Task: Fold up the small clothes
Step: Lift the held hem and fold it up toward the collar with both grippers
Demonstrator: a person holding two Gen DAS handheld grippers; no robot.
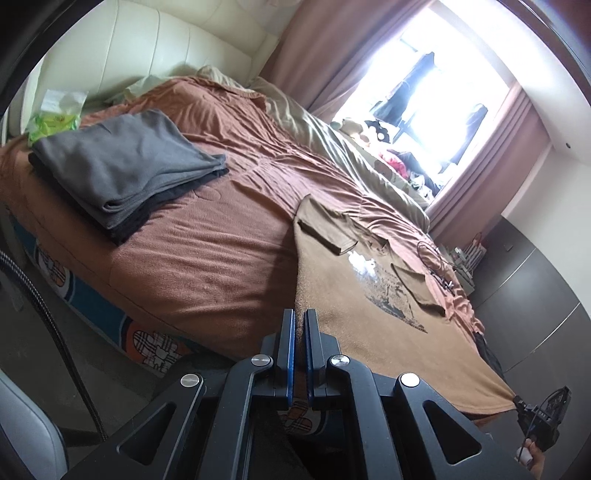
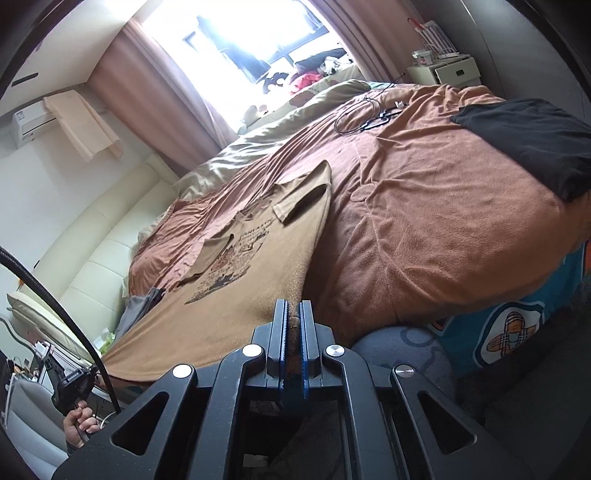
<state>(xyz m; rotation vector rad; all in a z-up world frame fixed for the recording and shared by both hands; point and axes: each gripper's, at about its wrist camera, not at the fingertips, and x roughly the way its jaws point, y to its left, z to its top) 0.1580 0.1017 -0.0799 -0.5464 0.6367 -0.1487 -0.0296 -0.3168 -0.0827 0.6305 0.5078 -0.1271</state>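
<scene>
Both grippers are clamped on the bottom hem of the tan t-shirt (image 1: 369, 295), one at each corner. The left gripper (image 1: 299, 317) has its jaws pinched nearly together w/ fabric squeezed between them, and the right gripper (image 2: 293, 308) is the same, jaws almost closed on the hem w/ a bit of cloth showing in the gap. The shirt is stretched out print side up across the near part of the bed (image 1: 207, 258), hem pulled past the near edge, both sleeves already folded inward over the chest. The bed's got a rust-brown blanket on it.

Other stuff on the bed: a stack of folded gray clothes (image 1: 122, 166) over by the cream headboard (image 1: 147, 48), well apart from the shirt, a black garment (image 2: 528, 147) on the opposite side, and a black cable (image 2: 365, 118) lying farther back toward the window (image 2: 236, 33). Pink curtains (image 2: 147, 92) hang beside it.
</scene>
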